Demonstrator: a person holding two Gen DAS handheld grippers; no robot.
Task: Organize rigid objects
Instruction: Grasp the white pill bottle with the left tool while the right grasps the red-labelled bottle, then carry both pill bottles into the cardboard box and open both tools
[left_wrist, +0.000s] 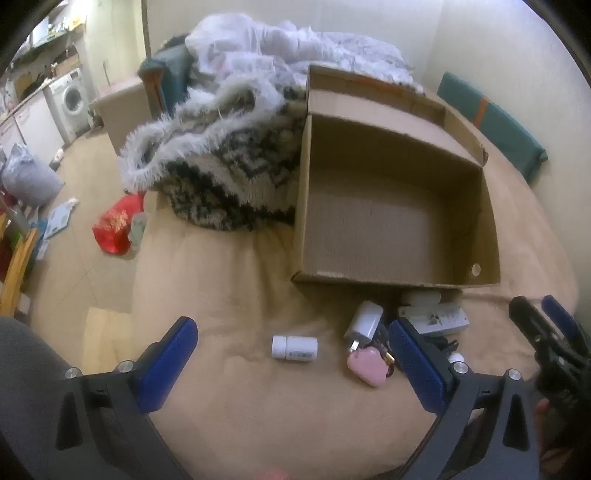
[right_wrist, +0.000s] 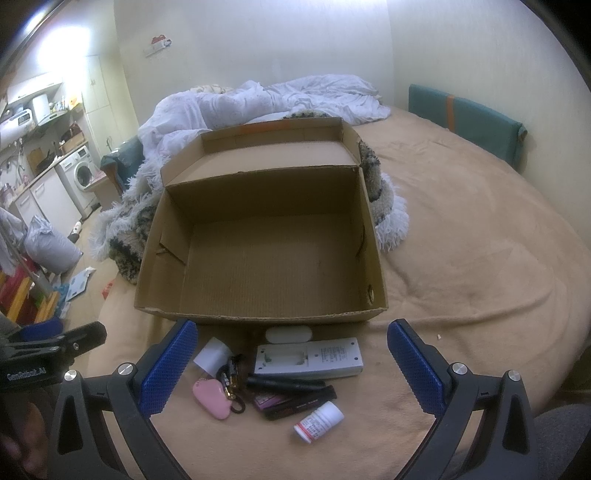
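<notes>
An open cardboard box (right_wrist: 373, 258) sits empty on the tan bed; it also shows in the left wrist view (left_wrist: 491, 229). In front of it lie a white pill bottle (left_wrist: 294, 347), a white charger plug (left_wrist: 364, 319), a pink case (left_wrist: 365, 366), a white battery charger (right_wrist: 308, 359), a white oval case (right_wrist: 289, 335), dark pens (right_wrist: 291, 386) and a second pill bottle (right_wrist: 318, 421). My left gripper (left_wrist: 291, 365) is open around the first bottle. My right gripper (right_wrist: 291, 365) is open above the pile.
A fluffy patterned blanket (left_wrist: 221, 162) and a white duvet (right_wrist: 258, 103) lie behind and left of the box. A teal cushion (right_wrist: 465, 118) leans on the wall at right. Bags (left_wrist: 114, 225) and clutter sit on the floor at left.
</notes>
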